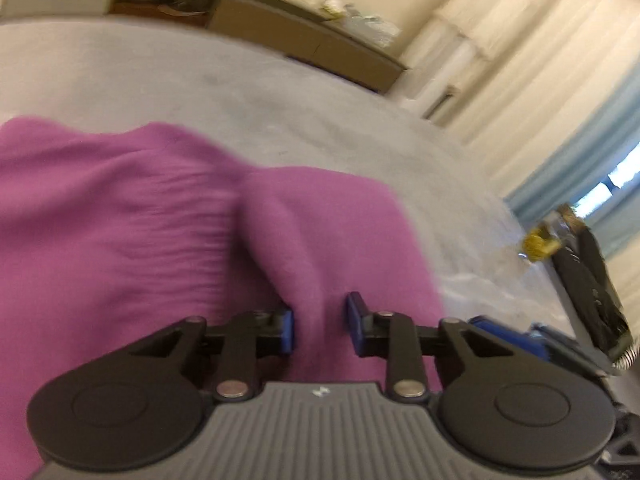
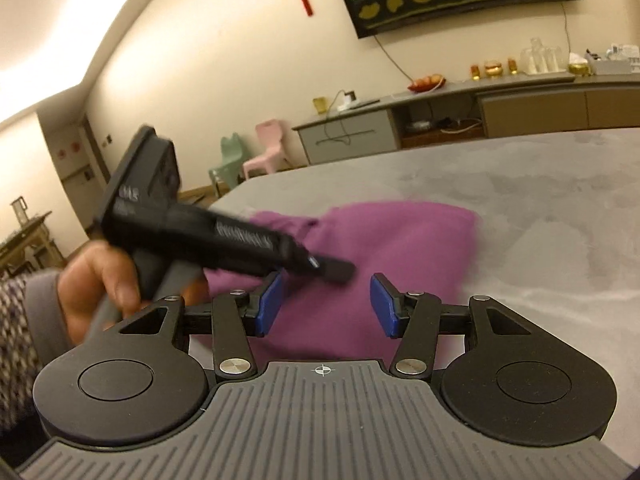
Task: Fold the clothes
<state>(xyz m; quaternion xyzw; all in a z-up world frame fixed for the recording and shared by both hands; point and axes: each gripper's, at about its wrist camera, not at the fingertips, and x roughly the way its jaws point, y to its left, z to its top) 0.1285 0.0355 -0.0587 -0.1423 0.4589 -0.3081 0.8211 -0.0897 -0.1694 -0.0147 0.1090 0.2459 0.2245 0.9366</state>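
Note:
A purple garment lies bunched on the grey bed cover. In the left wrist view, my left gripper stands at the garment's near edge, and a raised ridge of purple cloth fills the narrow gap between its blue pads. The right wrist view shows the same garment, with a hand holding the left gripper low over it. My right gripper hovers above the garment's near part, jaws wide apart and pressing on nothing.
The grey cover stretches to the right and far side. A low cabinet with bottles and a fruit bowl lines the wall. Pink and green chairs stand beyond the bed's far left corner. Curtains hang on the right.

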